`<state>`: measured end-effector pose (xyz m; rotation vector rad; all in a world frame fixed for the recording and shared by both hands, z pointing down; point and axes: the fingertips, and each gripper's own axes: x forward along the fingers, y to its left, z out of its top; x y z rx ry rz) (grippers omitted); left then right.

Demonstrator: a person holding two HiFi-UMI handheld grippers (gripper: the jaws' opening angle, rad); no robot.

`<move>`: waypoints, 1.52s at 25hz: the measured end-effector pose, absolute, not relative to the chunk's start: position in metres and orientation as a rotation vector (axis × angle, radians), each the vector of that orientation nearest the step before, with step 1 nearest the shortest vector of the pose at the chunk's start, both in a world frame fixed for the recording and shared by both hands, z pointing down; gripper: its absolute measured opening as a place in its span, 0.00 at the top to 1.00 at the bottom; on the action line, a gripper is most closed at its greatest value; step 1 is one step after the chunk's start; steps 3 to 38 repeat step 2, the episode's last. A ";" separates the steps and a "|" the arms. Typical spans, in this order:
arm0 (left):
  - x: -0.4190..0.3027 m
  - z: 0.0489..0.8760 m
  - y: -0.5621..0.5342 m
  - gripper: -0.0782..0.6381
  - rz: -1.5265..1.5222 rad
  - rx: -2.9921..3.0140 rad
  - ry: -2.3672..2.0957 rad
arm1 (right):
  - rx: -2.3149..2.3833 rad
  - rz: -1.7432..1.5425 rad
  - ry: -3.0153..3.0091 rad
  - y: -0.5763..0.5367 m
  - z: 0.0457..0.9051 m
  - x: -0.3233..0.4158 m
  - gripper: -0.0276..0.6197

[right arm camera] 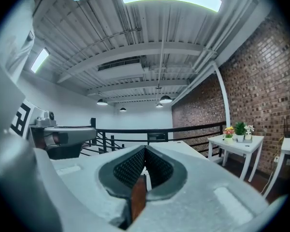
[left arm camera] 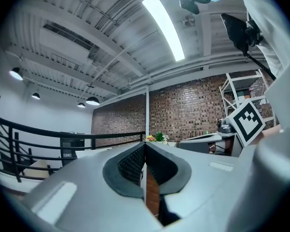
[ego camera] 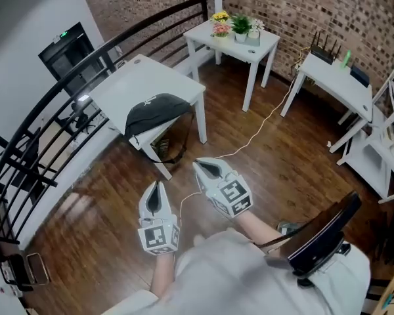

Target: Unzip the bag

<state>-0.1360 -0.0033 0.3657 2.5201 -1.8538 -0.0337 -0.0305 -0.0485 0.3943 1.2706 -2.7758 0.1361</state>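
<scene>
Left tongs (ego camera: 157, 188) are sitting pinched all the way together with nothing between them, and the right tongs (ego camera: 200, 165) are doing the same, closed up and carrying nothing. Both are hanging low in front of the person over the wood floor (ego camera: 282, 156), aiming up and away rather than at anything useful. So I'm reading this as the approach step: the unzipping isn't happening yet, nobody is touching the bag (ego camera: 155, 113). It's lying well apart from both tongs, on the near corner of the white table (ego camera: 128, 77), slumping over the edge, with a strap (ego camera: 177, 151) dangling below. Its long axis is running roughly along that near table edge, lower left to upper right in the head view, rounded top facing up. Which end the zip pull is sitting at, I can't tell from here. My guess for the next move: walking over, opening the tongs, one pinning the fabric while the other is grabbing the pull and dragging it along that long axis.
</scene>
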 end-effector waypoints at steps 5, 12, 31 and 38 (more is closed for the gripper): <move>-0.151 0.363 -0.004 0.87 -0.041 2.514 -1.860 | 1.272 0.134 -2.781 -0.048 0.390 -0.043 0.97; -0.151 0.363 -0.004 0.87 -0.041 2.514 -1.860 | 1.272 0.134 -2.781 -0.048 0.390 -0.043 0.97; -0.151 0.363 -0.004 0.87 -0.041 2.514 -1.860 | 1.272 0.134 -2.781 -0.048 0.390 -0.043 0.97; -0.151 0.363 -0.004 0.87 -0.041 2.514 -1.860 | 1.272 0.134 -2.781 -0.048 0.390 -0.043 0.97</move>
